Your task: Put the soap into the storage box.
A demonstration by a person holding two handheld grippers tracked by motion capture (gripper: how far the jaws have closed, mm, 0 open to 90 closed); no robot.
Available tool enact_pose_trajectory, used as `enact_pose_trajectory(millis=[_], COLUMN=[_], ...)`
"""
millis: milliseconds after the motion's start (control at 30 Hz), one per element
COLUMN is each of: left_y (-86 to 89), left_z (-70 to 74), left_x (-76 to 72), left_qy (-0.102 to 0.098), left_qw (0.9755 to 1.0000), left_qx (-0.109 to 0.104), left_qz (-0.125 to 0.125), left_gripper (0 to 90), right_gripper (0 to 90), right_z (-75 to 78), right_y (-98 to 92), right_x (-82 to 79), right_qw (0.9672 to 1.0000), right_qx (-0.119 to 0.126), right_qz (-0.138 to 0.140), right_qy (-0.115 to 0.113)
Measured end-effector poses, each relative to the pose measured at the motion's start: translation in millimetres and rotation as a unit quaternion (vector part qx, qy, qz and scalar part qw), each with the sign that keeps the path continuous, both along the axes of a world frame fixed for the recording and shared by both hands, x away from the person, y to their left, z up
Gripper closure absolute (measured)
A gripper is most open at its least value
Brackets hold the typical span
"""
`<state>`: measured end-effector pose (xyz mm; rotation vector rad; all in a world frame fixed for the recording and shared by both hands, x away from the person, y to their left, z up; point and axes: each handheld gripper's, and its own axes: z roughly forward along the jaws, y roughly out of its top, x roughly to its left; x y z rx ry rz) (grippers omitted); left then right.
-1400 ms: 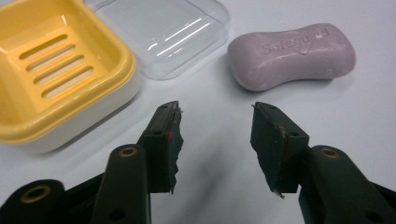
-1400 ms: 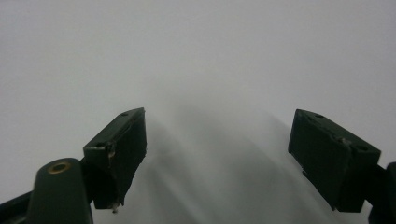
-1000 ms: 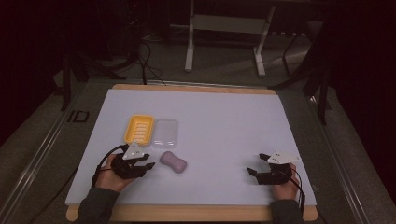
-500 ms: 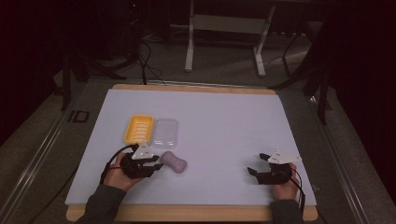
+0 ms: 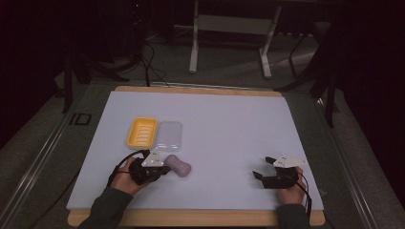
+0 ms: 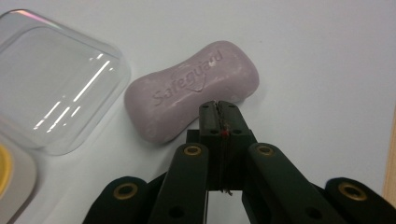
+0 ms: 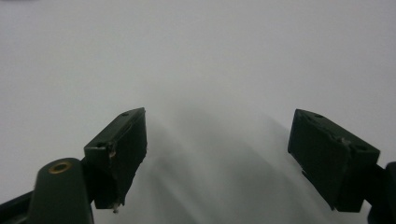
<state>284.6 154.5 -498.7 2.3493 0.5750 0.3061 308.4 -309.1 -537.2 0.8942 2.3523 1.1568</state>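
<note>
In the high view a pale mat (image 5: 224,143) covers the wooden table (image 5: 200,218), and a yellow soap dish (image 5: 141,132) sits just beside a clear plastic lid (image 5: 170,135), the two touching edge to edge near the mat's left half. Below them lies a mauve soap bar (image 5: 178,165), with the left gripper (image 5: 162,168) right at its left end; nothing stands between them. The right gripper (image 5: 261,169) rests well apart on the bare right side of the mat, pointing left. In the left gripper view the two black jaws have just been closing and now meet tip to tip, with nothing between them; the soap bar (image 6: 192,89) lies flat just beyond the joined tips, its near long side touching or almost touching them, I cannot tell which. The raised word "Safeguard" reads across its top face. The clear plastic lid (image 6: 56,88) lies close at the bar's left, and a sliver of the yellow soap dish (image 6: 3,165) shows at the edge. In the right gripper view the jaws stand wide apart over the plain mat (image 7: 210,60), holding nothing.
</note>
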Motion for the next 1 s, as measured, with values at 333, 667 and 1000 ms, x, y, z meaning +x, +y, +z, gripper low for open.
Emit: enact_pose_trajectory(millis=[333, 667, 1000], left_y=[-9.5, -22.9, -34.1], left_z=[-1.3, -5.9, -12.2], left_x=[0.8, 1.2, 0.5], left_qy=[0.003, 0.015, 0.026], left_qw=[0.9997, 0.9985, 0.9967], left_qx=[0.0, 0.003, 0.013], left_qz=[-0.024, -0.052, -0.075], left_gripper=[88.8, 89.0, 88.8], right_gripper=[19.3, 19.3, 19.3], right_z=[0.0, -0.1, -0.1], right_y=[0.5, 0.6, 0.7], right_x=[-0.2, -0.1, 0.0], right_qw=[1.0, 1.0, 1.0], right_qx=[-0.002, -0.003, -0.004], right_qz=[0.0, -0.002, -0.003], right_qy=[0.001, 0.002, 0.002])
